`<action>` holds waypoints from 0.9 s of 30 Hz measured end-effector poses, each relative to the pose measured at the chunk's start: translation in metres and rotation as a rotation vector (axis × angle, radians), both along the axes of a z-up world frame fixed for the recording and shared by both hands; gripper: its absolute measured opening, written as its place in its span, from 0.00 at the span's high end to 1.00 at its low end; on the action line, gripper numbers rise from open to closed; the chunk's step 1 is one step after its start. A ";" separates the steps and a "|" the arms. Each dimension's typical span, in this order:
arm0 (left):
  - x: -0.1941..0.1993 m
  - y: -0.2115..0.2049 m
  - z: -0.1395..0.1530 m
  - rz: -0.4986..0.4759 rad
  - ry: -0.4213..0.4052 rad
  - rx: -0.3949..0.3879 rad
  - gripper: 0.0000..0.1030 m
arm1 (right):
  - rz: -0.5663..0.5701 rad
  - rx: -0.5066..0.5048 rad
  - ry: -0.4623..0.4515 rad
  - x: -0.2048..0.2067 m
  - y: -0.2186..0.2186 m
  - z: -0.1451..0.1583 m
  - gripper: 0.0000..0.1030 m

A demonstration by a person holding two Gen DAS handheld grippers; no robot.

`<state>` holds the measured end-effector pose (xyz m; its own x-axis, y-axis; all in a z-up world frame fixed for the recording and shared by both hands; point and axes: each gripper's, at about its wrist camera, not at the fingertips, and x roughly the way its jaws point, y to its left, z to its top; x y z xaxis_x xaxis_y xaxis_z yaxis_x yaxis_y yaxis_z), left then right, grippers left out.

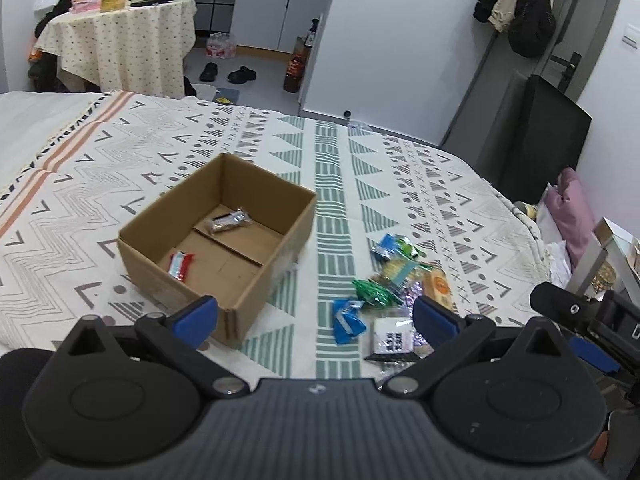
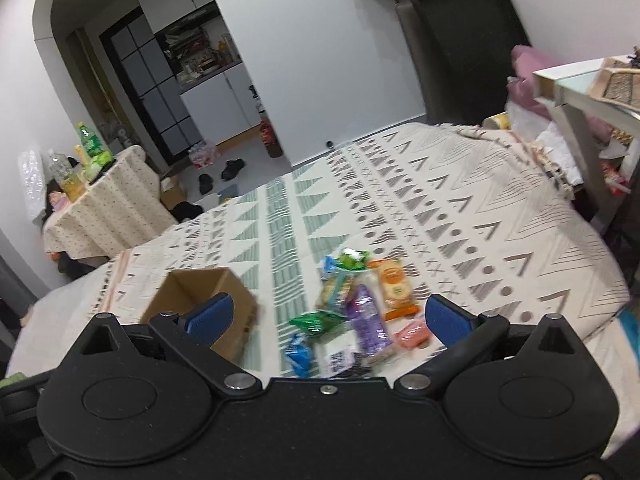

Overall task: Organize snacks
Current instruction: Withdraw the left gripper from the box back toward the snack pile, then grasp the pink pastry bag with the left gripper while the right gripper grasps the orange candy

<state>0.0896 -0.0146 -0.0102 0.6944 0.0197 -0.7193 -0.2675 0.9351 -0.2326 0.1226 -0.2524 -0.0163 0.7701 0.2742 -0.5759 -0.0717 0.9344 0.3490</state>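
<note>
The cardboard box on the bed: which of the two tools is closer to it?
Left. The left tool hangs open just in front of the cardboard box, over its near corner. The right tool, also open, sits over the loose snack pile beside the box.

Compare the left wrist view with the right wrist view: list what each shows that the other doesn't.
Left wrist only: the inside of the cardboard box, holding a red-and-white packet and a silvery packet.

Right wrist only: a pink packet at the pile's near right edge, and a white table at the right.

Both: the box, the snack pile, the patterned bedspread, and open, empty fingers.
</note>
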 end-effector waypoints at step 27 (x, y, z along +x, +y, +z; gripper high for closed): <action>0.041 -0.055 -0.101 -0.061 0.181 -0.139 0.11 | 0.015 0.194 0.203 0.030 -0.067 -0.099 0.12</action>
<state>0.1311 -0.0697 -0.1107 0.5511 -0.1261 -0.8248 -0.2600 0.9134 -0.3134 0.1530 -0.3190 -0.1150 0.6393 0.4052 -0.6535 0.0044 0.8480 0.5300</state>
